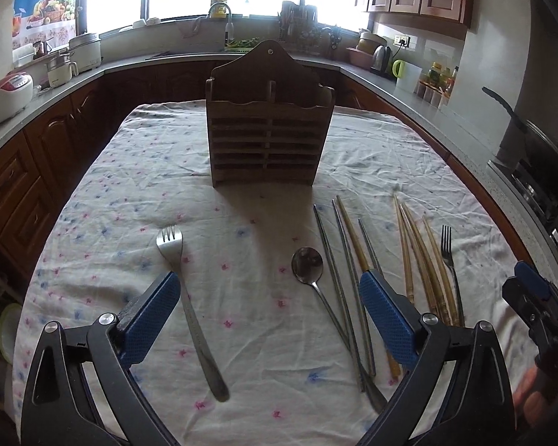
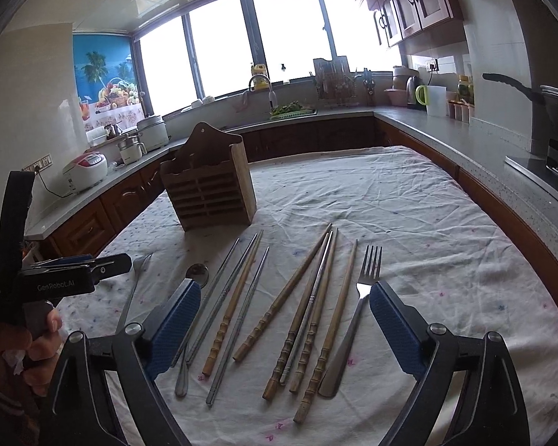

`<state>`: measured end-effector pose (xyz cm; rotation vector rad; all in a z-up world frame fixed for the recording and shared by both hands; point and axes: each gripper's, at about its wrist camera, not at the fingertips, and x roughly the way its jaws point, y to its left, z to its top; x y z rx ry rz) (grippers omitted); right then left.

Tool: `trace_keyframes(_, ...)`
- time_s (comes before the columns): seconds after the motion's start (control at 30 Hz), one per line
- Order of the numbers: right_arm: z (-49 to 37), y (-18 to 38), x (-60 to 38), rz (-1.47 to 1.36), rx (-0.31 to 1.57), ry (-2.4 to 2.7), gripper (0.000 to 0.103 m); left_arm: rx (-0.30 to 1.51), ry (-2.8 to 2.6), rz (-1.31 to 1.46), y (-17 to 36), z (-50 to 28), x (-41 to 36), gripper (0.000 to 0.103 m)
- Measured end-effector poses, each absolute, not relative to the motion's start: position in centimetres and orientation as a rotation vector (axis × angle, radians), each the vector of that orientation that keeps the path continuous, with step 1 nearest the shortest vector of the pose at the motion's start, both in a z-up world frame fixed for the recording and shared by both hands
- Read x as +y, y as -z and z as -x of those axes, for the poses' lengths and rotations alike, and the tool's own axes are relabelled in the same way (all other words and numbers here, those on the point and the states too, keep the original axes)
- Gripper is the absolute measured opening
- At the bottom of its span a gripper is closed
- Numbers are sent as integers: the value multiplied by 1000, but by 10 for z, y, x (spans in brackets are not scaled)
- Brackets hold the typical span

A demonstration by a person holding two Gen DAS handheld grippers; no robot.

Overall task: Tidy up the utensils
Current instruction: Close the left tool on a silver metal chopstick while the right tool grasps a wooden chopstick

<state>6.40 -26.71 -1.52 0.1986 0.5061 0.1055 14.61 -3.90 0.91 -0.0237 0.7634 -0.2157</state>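
a kitchen with bright windows, dark wooden cabinets and a grey counter is seen around a table covered by a creased white cloth printed with small pink and blue flowers. on the counter a rice cooker, a steel pot, a kettle and a tap are noted; a dark pan stands at the right edge.

a slatted wooden utensil holder stands upright at mid-table, well apart from the cutlery; nothing is seen in its compartments. no object lies between it and the utensils.

the utensils lie flat on the cloth in a loose row. at the left a broad steel fork lies alone, tines toward the holder. a steel spoon lies just beside a group of grey metal chopsticks and one bamboo-handled chopstick. further right a fan of bamboo chopsticks, some touching and crossing, is recorded, with a slim fork at the far right.

the left gripper is held above the cloth, its blue pads wide apart and clear of the broad fork and spoon between them. the right gripper likewise has its pads spread wide over the chopsticks, nothing clamped. a hand is seen holding the left tool.
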Motion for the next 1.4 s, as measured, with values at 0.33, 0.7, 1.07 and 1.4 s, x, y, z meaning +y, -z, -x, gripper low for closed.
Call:
trace_keyframes(0.33, -128, 24, -293, -306, 641, -96, 39, 870, 278, -8, 2, -202, -67, 80)
trace_keyframes(0.7, -193, 47, -305, -337, 771, -83, 21, 971, 316, -41, 26, -251, -99, 56)
trace_keyframes(1.07, -244, 75, -308, -302, 886, -44, 11, 1056, 323, -83, 53, -278, -113, 37)
trace_keyframes(1.4, -267, 77, -305, -232, 918, -31, 7, 1020, 310, -197, 54, -279, -130, 36)
